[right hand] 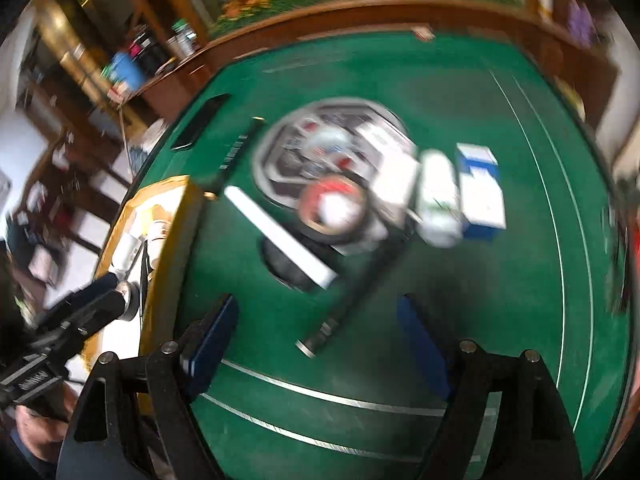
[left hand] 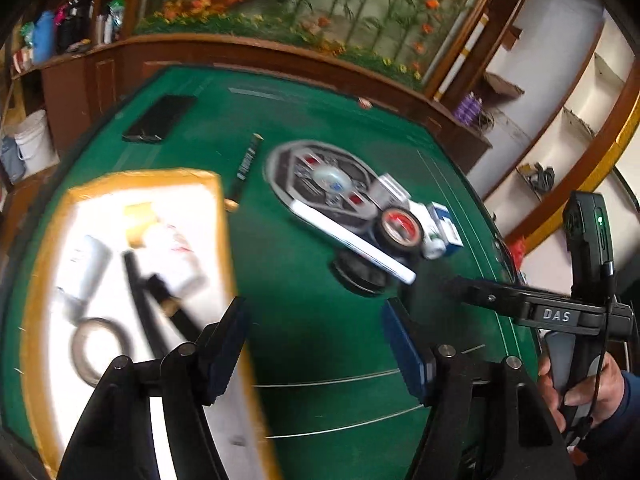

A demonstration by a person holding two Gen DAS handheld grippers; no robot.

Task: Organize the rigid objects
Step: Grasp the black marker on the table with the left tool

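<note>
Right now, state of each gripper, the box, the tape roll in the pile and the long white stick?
left gripper: open, nothing between the pads
right gripper: open, nothing held
cardboard box: open top, items inside
tape roll: on the pile, tilted
white stick: lying across the round disc, one end overhanging

This looks like a lived-in home room, perhaps a den or sitting room. A green felt-topped desk (left hand: 304,280) with thin pale lines stands just in front of a curved dark wooden cabinet (left hand: 240,60). Behind the desk, above that cabinet, a large framed picture of orange flowers and green stems (left hand: 320,8) fills the wall. Left of the desk, the cabinet top holds bottles and a blue bag (left hand: 44,36), with a white bucket (left hand: 34,144) below. Right of the desk, curved white shelves with gold trim (left hand: 568,136) hold odds and ends.
</note>
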